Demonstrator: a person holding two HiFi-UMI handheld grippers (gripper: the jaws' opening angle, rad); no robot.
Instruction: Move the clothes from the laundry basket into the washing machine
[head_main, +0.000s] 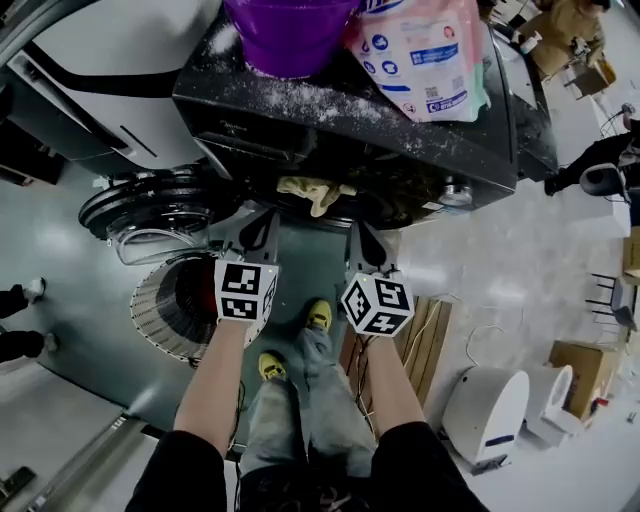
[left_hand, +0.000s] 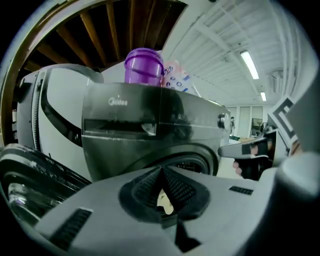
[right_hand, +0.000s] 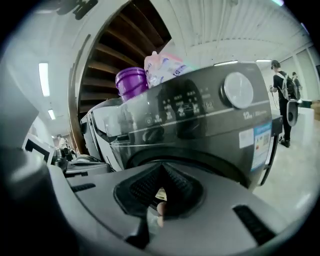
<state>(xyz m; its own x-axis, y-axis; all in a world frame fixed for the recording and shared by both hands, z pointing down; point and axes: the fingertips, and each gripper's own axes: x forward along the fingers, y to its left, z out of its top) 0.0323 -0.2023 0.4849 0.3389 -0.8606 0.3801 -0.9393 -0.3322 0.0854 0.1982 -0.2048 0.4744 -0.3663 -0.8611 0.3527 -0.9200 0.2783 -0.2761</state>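
1. The left claw (left_hand: 162, 199) and the right claw (right_hand: 160, 194) are both pressed together. Each is pinching a sliver of the pale yellow cloth (head_main: 314, 192), which is showing between the ribbed pads.
2. The cloth is hanging between the two claws, clear of the laundry basket (head_main: 150, 318). It is sitting right at the dark mouth of the washing machine (head_main: 300, 100) and does not look to be properly inside the drum yet.
3. Slipping is looking like the main risk, because only a thin edge of fabric is showing in each pinch and a tug could pull it free onto the floor.
4. The slack middle is sagging, so it could be catching on the lip of the opening while the ends are going in.
5. The open door (head_main: 150, 212) is standing near the left claw and could be getting knocked.
6. The cloth's long axis is running side to side, across the machine's front from one claw to the other. A bunched fold is drooping towards the right of its middle.
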